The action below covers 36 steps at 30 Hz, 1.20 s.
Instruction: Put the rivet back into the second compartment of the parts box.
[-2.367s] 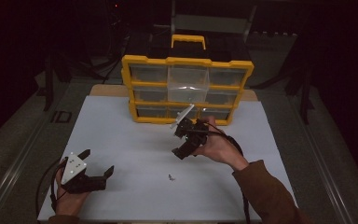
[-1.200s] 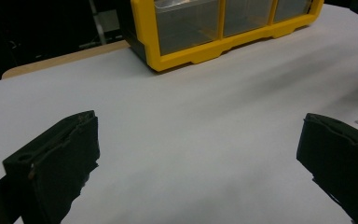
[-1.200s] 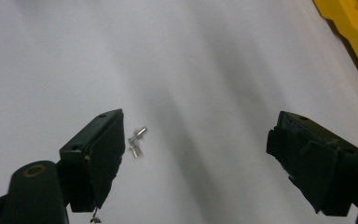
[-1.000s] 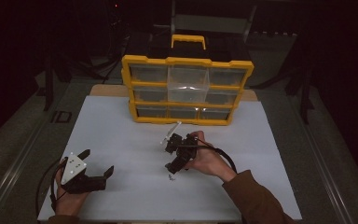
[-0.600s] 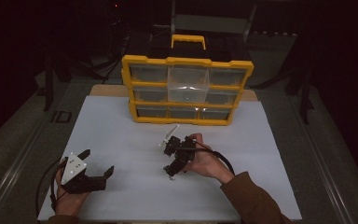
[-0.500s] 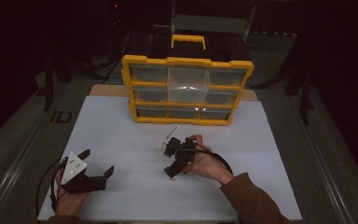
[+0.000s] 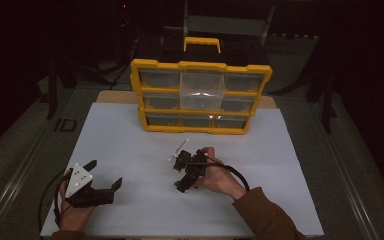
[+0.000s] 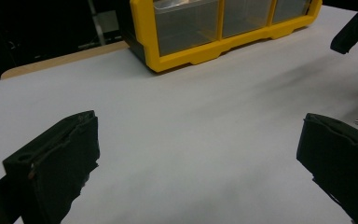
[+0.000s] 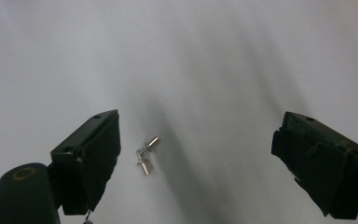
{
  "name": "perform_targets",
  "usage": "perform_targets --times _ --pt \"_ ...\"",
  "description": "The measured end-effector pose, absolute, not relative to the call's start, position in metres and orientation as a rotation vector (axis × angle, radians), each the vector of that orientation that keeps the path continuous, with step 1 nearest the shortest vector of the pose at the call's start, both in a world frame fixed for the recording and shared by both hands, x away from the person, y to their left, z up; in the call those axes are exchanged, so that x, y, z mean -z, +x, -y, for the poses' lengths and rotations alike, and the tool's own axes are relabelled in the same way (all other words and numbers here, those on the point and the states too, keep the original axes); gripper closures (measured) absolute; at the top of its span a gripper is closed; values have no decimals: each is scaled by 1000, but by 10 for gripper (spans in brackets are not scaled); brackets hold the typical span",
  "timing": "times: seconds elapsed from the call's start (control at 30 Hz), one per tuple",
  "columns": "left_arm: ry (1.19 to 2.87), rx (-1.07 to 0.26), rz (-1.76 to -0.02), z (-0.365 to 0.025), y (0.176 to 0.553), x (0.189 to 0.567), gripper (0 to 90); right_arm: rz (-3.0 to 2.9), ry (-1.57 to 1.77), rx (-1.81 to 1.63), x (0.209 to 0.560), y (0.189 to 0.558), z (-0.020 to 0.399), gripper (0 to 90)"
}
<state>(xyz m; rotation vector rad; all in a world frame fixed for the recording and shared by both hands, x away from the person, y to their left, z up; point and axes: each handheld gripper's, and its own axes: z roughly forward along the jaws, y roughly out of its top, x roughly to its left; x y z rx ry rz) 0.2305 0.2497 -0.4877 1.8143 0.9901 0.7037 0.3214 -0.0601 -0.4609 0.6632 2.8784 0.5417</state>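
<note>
Looks like a pick-up is about to happen. The left hand-held gripper [image 7: 105, 187] sits near the desk's near-left corner, jaws wide, nothing in them. The right hand-held gripper [image 9: 196, 163] hangs over two small shiny metal screws [image 9: 145, 154] mid-desk, jaws spread wide, screws nearer one jaw. Next: centre, lower, pinch. Yellow plastic drawer organizer [image 7: 200, 95] stands at the far edge.
</note>
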Motion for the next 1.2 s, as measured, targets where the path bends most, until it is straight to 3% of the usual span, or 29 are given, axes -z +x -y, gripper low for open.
perform_targets --times 0.7,1.2 --pt "1812 -702 -994 -250 231 488 0 -2887 639 -400 491 321 47 193" --pt "1813 -702 -993 -250 231 488 0 -2942 619 -375 495 322 47 455"
